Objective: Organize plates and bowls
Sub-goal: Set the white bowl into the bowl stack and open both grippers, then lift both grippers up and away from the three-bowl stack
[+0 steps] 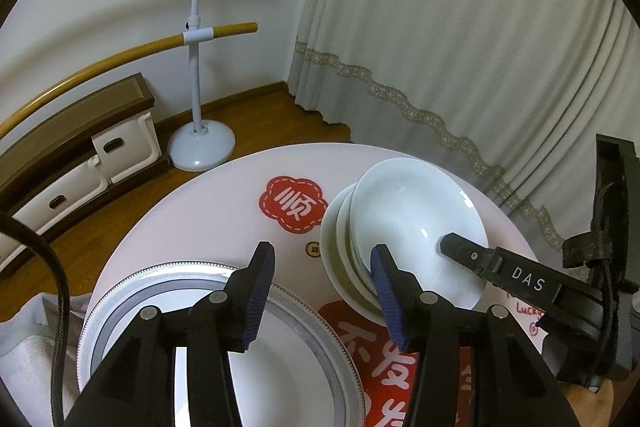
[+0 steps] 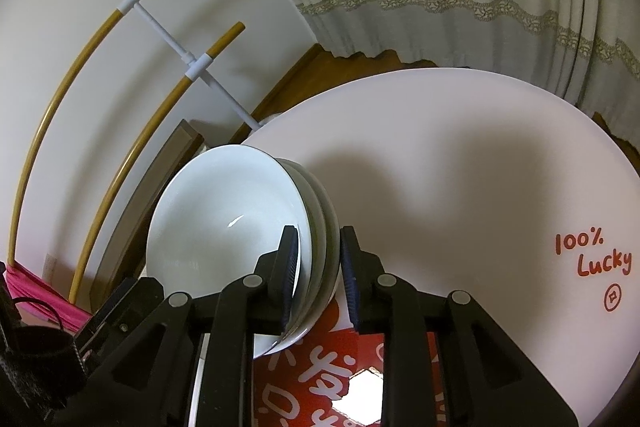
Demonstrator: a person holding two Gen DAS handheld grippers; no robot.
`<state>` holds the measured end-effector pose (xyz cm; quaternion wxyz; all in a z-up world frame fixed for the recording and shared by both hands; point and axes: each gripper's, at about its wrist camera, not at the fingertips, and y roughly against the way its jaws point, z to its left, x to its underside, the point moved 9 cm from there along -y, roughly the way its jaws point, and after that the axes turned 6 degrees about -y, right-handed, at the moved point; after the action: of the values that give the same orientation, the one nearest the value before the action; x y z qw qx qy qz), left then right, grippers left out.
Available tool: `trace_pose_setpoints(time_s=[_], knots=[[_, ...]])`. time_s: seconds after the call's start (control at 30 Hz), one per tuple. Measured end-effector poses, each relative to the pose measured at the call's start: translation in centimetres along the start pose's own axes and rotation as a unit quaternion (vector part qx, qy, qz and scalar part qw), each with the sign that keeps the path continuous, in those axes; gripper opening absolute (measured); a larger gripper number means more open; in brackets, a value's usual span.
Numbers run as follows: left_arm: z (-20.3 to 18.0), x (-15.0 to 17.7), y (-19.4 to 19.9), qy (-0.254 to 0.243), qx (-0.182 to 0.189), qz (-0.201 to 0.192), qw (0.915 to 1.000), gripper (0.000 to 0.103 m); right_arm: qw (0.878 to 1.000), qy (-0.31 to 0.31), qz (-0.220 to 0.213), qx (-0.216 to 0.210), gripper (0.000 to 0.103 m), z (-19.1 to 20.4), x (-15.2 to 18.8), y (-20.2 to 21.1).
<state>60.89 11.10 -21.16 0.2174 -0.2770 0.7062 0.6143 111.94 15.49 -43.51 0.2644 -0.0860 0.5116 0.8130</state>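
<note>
A stack of white bowls (image 1: 404, 219) (image 2: 224, 227) stands tilted on its rim at the right of the round white table (image 1: 224, 211) (image 2: 460, 167). My right gripper (image 2: 318, 233) is shut on the stack's rims, with one finger (image 1: 520, 279) inside the top bowl and the other outside the stack. My left gripper (image 1: 322, 251) is open beside the stack, with only the tabletop between its fingers. Its right pad (image 1: 386, 291) overlaps the stack's lower edge, and I cannot tell if they touch. A large white plate with a grey patterned rim (image 1: 320, 339) lies flat under the left gripper.
Red decals (image 1: 292, 205) and a red mat (image 2: 312, 371) mark the tabletop, and the words "100% Lucky" (image 2: 592, 259) are at its right. Behind the table are a white stand with wooden bars (image 1: 198, 39), a low bench with white drawers (image 1: 100, 155) and a curtain (image 1: 460, 47). A pale cloth (image 1: 24, 347) lies at the left.
</note>
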Motion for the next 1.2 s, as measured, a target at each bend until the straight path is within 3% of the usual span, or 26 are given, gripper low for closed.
trace_pose_setpoints(time_s=[0.5, 0.73, 1.1, 1.2], knots=[[0.3, -0.3, 0.8, -0.001, -0.002, 0.004, 1.0000, 0.048, 1.000, -0.007, 0.005, -0.005, 0.032, 0.3, 0.0, 0.3], [0.3, 0.0, 1.8, -0.005, -0.005, 0.002, 1.0000, 0.052, 1.000, -0.004, 0.003, -0.008, 0.049, 0.6, 0.2, 1.3], [0.0, 3.2, 7.7, -0.013, -0.008, -0.019, 0.9997, 0.055, 0.999, 0.025, -0.011, -0.016, 0.055, 2.4, 2.1, 6.3], [0.0, 4.4, 10.0, -0.016, -0.016, -0.030, 0.9993, 0.064, 0.999, 0.033, -0.017, -0.017, 0.057, 2.7, 3.1, 8.0]])
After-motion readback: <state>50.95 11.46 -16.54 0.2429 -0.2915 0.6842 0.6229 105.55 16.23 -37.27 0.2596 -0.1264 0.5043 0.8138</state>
